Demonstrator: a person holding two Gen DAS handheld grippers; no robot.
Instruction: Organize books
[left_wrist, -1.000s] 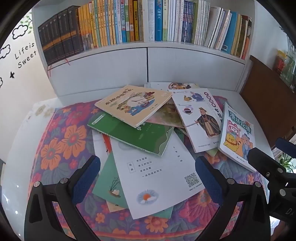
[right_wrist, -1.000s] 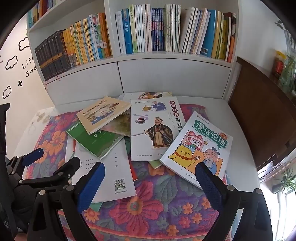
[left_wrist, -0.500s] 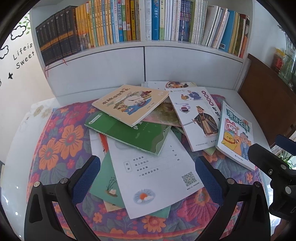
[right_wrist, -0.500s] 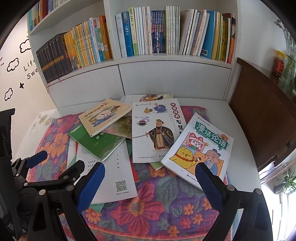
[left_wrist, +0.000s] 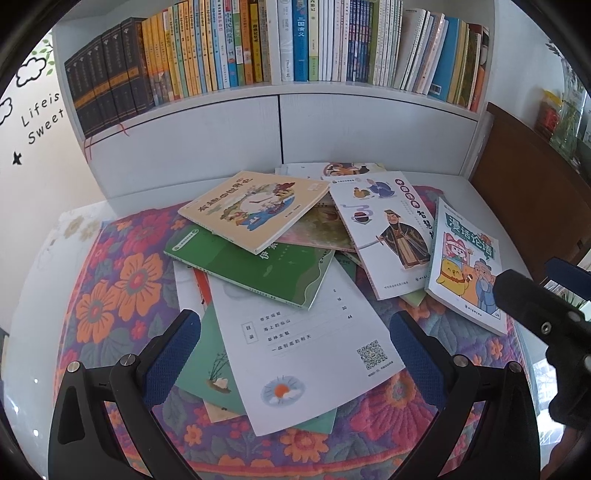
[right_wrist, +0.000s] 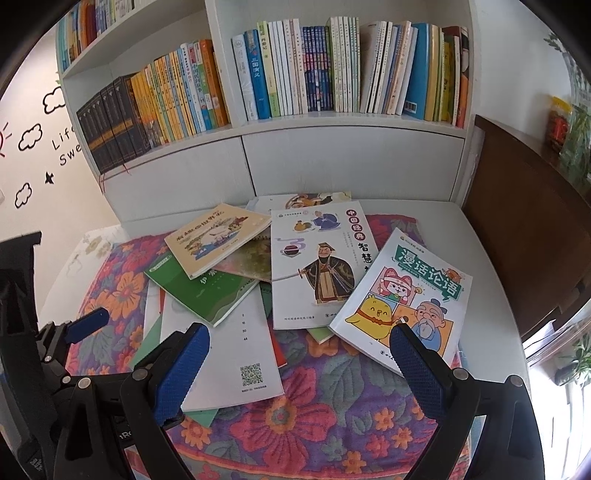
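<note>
Both tongs (left_wrist: 291, 354) (right_wrist: 299, 365) gape above scattered books (left_wrist: 258, 258).

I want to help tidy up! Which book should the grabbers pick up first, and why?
Probably the right gripper should ease toward the white cartoon book with the yellow chick. Its right finger is already at that book's near edge, the book lies on top at the pile's right side, and both grippers are open and empty.

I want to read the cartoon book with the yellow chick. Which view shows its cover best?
The right wrist view: the chick book faces the camera, nearly whole. In the left wrist view it sits foreshortened at the side, its corner hidden.
</note>
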